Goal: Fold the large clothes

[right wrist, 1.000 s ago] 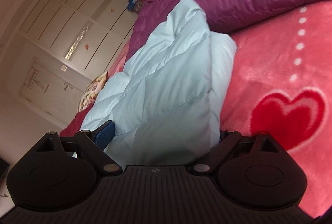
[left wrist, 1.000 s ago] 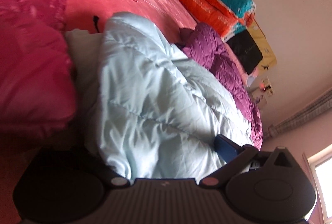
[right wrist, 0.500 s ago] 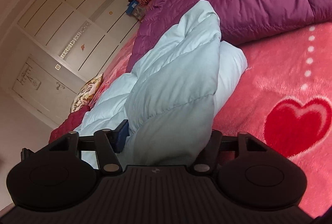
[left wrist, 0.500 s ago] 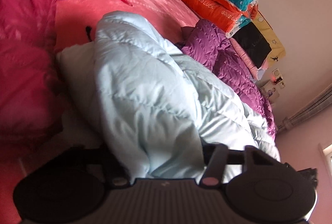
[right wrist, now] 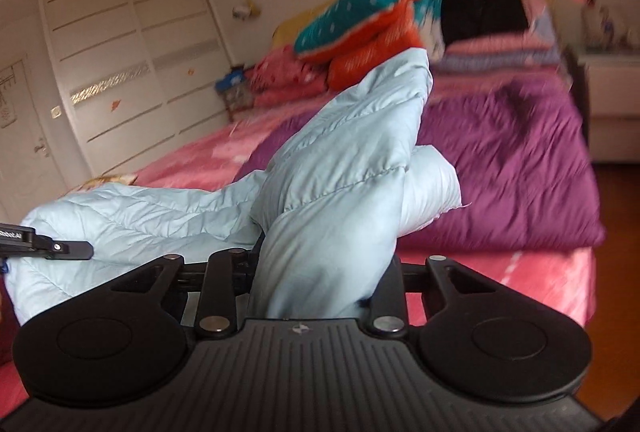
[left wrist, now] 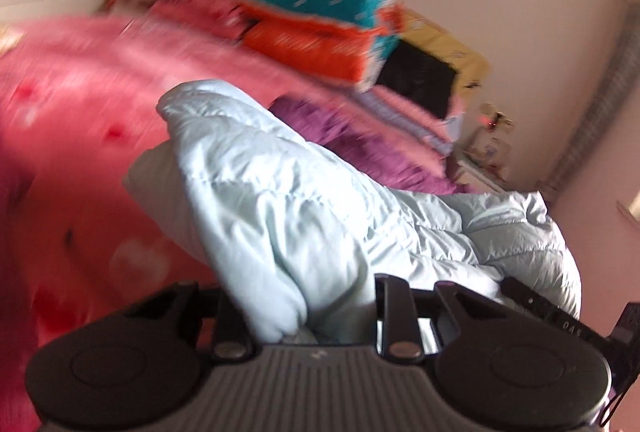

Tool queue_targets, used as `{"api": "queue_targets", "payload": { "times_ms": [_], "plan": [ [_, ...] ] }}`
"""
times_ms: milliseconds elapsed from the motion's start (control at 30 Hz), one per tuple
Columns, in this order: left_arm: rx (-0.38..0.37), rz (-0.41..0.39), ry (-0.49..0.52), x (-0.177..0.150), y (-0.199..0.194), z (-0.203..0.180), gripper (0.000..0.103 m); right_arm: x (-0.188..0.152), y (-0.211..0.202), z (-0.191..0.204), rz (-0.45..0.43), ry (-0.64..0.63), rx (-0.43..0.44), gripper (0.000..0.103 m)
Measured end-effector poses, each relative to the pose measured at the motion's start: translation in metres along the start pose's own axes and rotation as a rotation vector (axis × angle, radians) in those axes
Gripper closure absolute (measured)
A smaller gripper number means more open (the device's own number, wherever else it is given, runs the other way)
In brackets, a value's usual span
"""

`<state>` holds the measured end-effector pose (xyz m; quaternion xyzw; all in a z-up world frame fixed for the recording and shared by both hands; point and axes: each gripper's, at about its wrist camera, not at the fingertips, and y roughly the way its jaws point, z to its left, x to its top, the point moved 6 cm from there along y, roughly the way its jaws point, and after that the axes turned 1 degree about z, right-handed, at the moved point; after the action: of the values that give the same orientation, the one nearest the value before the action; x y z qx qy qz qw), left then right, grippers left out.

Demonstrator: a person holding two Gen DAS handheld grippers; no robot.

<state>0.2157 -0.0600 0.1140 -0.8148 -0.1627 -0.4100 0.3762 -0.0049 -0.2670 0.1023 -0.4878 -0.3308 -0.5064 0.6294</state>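
A pale blue padded jacket is held up above the pink bed. My left gripper is shut on a thick fold of it. My right gripper is shut on another bunched part of the same jacket, which rises as a lifted fold in front of the camera. The rest of the jacket sags between the two grippers. The left gripper's edge shows at the left of the right wrist view. The fingertips are buried in fabric in both views.
A purple quilted coat lies on the bed with the pink heart blanket. Folded teal and orange quilts are stacked at the headboard. A white wardrobe and a bedside table stand beyond.
Both grippers closed on the pale blue jacket and lifted it off the bed. Both cameras have swung upright towards the headboard, and the left view is motion-blurred.
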Motion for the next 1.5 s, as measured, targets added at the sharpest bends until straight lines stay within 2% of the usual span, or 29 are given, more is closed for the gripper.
{"api": "queue_targets", "payload": {
  "times_ms": [200,333,433,567,667,767,867,933,967,1000,1033,1067,1200,1333,1500],
  "plan": [
    [-0.09,-0.067,0.152,0.056,0.049,-0.044,0.076,0.054,-0.022,-0.029,-0.172,-0.012,-0.111,0.063],
    [-0.121,-0.109,0.193,0.085,0.097,-0.061,0.075,0.089,-0.013,-0.061,-0.235,-0.026,-0.174,0.063],
    [-0.109,-0.131,0.203,0.1,0.136,-0.063,0.074,0.11,0.006,-0.088,-0.25,-0.04,-0.215,0.063],
    [-0.056,-0.123,0.22,0.101,0.181,-0.057,0.073,0.126,0.048,-0.119,-0.261,-0.055,-0.264,0.063],
    [-0.01,-0.107,0.205,0.098,0.211,-0.045,0.071,0.125,0.085,-0.134,-0.23,-0.067,-0.295,0.063],
    [0.04,-0.103,0.195,0.097,0.235,-0.031,0.064,0.12,0.117,-0.15,-0.184,-0.076,-0.328,0.061],
    [0.077,-0.096,0.177,0.093,0.246,-0.014,0.055,0.108,0.143,-0.164,-0.133,-0.088,-0.371,0.045],
    [0.1,-0.092,0.188,0.088,0.251,-0.01,0.048,0.106,0.151,-0.169,-0.11,-0.096,-0.396,0.029],
    [0.106,-0.09,0.186,0.086,0.253,-0.009,0.046,0.105,0.155,-0.172,-0.1,-0.095,-0.405,0.025],
    [0.112,-0.089,0.188,0.084,0.254,-0.008,0.042,0.104,0.159,-0.176,-0.092,-0.095,-0.416,0.017],
    [0.122,-0.089,0.193,0.083,0.254,-0.006,0.035,0.104,0.16,-0.176,-0.087,-0.102,-0.435,0.003],
    [0.137,-0.088,0.195,0.083,0.254,-0.005,0.032,0.101,0.166,-0.179,-0.082,-0.107,-0.463,0.0],
    [0.198,-0.096,0.214,0.088,0.249,0.001,0.017,0.097,0.171,-0.185,-0.069,-0.09,-0.488,0.0],
    [0.225,-0.105,0.205,0.089,0.235,0.007,0.016,0.101,0.166,-0.183,-0.077,-0.069,-0.513,0.0],
    [0.259,-0.11,0.233,0.088,0.215,0.004,0.015,0.118,0.13,-0.193,-0.165,0.026,-0.536,0.0]
  ]
}}
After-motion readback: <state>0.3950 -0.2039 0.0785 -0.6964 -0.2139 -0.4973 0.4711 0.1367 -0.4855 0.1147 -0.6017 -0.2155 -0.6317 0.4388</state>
